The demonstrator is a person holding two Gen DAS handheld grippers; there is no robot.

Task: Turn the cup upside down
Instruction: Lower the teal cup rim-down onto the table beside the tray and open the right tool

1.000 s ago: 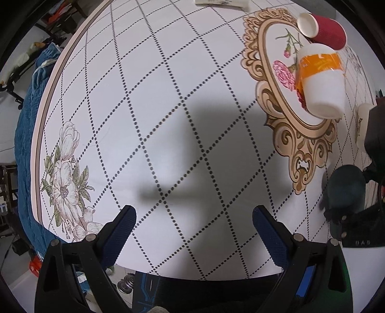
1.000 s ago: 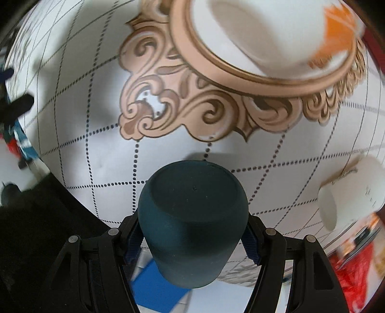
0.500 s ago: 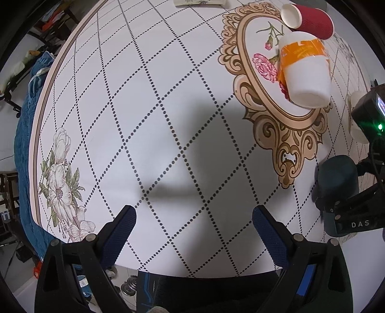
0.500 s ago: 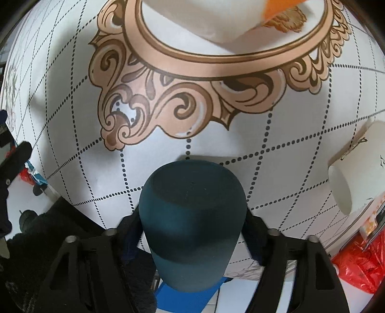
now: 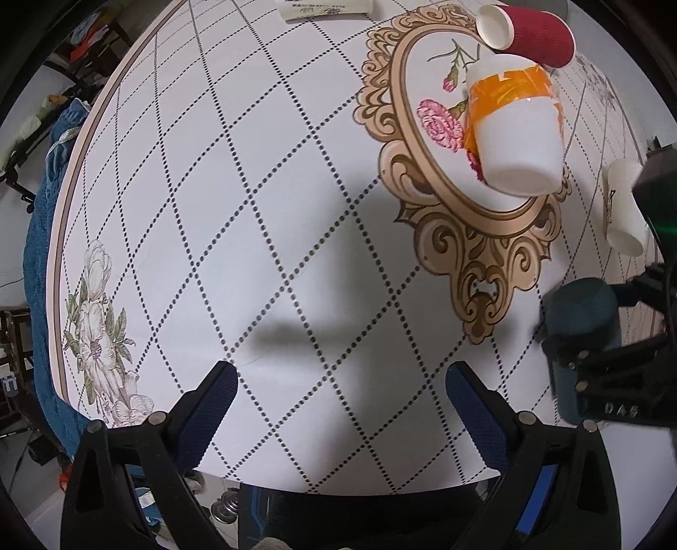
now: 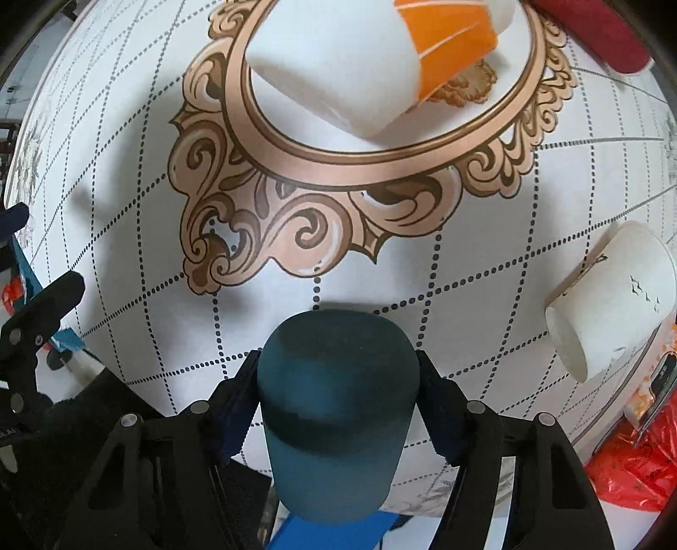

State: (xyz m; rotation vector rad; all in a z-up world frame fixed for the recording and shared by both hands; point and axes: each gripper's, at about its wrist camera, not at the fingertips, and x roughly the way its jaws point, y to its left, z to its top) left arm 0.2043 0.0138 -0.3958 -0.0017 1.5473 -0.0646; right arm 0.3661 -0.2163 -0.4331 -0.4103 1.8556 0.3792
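Note:
My right gripper (image 6: pixel 336 393) is shut on a dark teal cup (image 6: pixel 334 406), its closed base pointing away from the camera toward the table. In the left wrist view the same teal cup (image 5: pixel 582 313) sits in the right gripper (image 5: pixel 579 334) at the far right, near the table's front edge. My left gripper (image 5: pixel 338 389) is open and empty above the white patterned tablecloth (image 5: pixel 254 211).
A white and orange cup (image 5: pixel 514 127) stands upside down on the ornate oval print. A red cup (image 5: pixel 529 34) lies on its side behind it. A white paper cup (image 6: pixel 613 296) lies on its side at the right. A red bag (image 6: pixel 634 465) is beyond the table edge.
The right gripper with the teal cup has moved slightly forward over the table. The left gripper has shifted a little; it stays open.

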